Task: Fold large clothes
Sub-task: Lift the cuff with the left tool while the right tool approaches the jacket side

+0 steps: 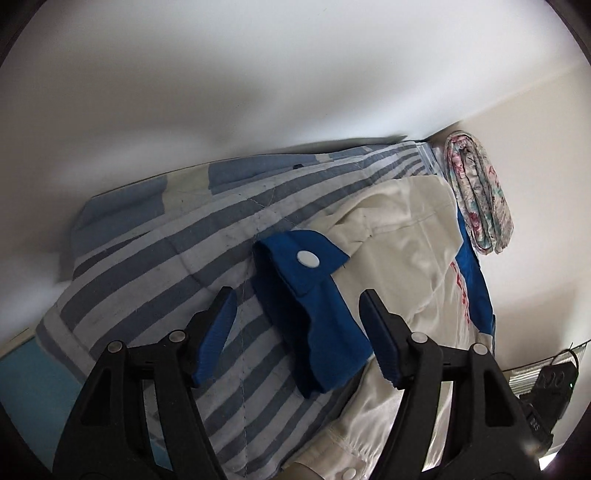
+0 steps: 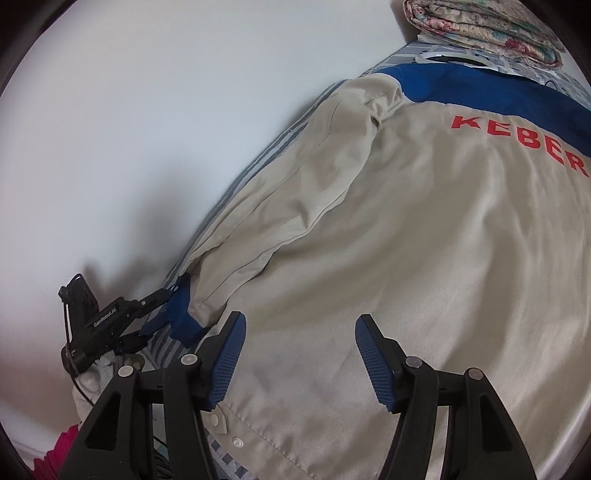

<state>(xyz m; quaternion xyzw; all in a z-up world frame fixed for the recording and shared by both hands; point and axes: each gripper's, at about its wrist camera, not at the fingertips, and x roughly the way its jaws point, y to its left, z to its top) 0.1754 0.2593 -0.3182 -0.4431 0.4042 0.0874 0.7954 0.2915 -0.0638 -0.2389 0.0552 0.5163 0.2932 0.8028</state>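
Note:
A large cream jacket (image 2: 388, 240) with a blue yoke and red letters lies back-up on a blue-and-white striped sheet (image 1: 155, 258). Its left sleeve ends in a blue cuff (image 1: 314, 306) with a white snap. My left gripper (image 1: 299, 317) is open, its fingers either side of that cuff, not closed on it. In the right wrist view the left gripper (image 2: 155, 310) shows at the same cuff (image 2: 183, 314). My right gripper (image 2: 299, 343) is open and empty just above the jacket's lower back near the hem.
A folded floral blanket (image 1: 480, 195) lies at the head of the bed by the wall; it also shows in the right wrist view (image 2: 487, 26). A white wall (image 2: 129, 129) runs along the bed's far side. Something pink (image 2: 51, 454) lies at the lower left.

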